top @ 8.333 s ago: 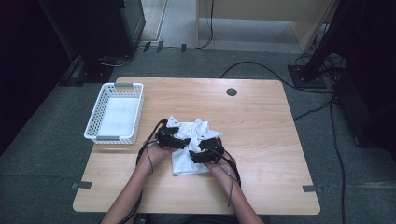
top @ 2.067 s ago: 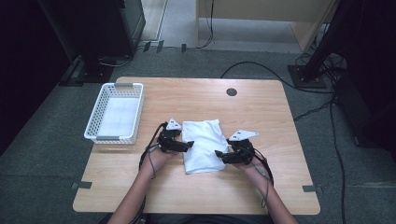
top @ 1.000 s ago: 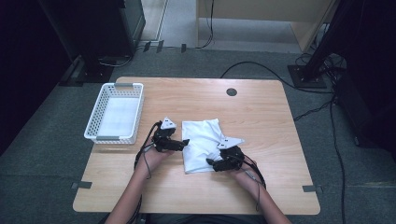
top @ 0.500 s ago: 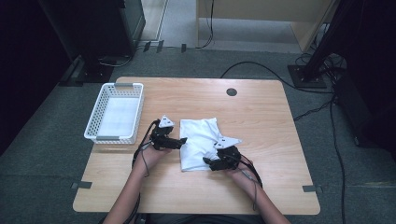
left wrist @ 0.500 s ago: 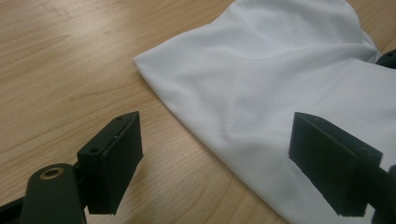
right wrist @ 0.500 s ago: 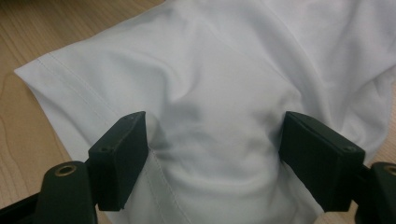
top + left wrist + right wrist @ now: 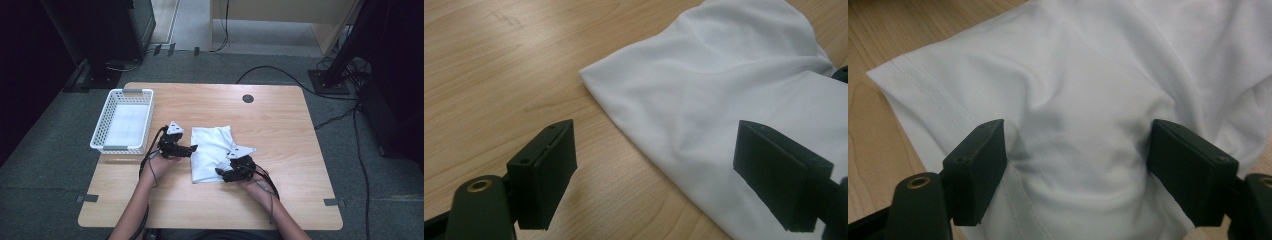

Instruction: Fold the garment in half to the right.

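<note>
Two tongs working a folded white shirt mid-tabletop: left tongs gaping beside its edge, right tongs spread, pressing into fabric. Next, probably pinch and fold.

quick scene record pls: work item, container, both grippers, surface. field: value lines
work item: white cloth, folded and rumpled, lying mid-table
container: white basket, apart from the cloth at the table's left, something white lying in it
left gripper: open, at the cloth's left edge, one jaw over bare wood, one over cloth
right gripper: open, jaws straddling a bunched fold near the cloth's near right corner
surface: wooden table, dark round spot near the far edge
</note>
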Available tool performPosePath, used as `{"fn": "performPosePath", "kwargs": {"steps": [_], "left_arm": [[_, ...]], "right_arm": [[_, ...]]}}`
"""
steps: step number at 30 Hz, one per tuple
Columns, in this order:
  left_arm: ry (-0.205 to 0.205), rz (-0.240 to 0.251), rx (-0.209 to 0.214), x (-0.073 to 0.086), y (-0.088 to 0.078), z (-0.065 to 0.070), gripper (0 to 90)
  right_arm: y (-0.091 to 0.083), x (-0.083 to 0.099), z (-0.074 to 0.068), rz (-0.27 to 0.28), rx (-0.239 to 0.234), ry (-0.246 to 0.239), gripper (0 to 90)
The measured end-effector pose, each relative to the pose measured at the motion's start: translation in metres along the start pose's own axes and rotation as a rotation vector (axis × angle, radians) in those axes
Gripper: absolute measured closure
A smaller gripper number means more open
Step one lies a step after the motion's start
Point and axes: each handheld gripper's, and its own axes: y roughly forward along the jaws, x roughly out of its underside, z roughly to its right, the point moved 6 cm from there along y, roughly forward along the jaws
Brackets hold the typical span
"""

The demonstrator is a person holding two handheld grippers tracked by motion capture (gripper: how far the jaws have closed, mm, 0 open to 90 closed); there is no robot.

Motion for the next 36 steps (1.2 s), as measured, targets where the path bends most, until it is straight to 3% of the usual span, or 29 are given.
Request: {"fn": "performPosePath", "kwargs": {"steps": [17, 29, 36], "left_arm": [[-0.024, -0.002, -0.009, 0.0, -0.001, -0.012, 18.0], [-0.05, -0.005, -0.039, -0.002, 0.003, -0.021, 18.1], [-0.046, -0.002, -0.04, -0.004, 0.004, -0.025, 18.1]], "right_arm": [[0.011, -0.009, -0.005, 0.002, -0.018, -0.022, 23.9], [0.015, -0.013, -0.007, 0.001, -0.024, -0.026, 23.9], [0.018, -0.015, -0.008, 0.001, -0.029, -0.027, 23.8]]}}
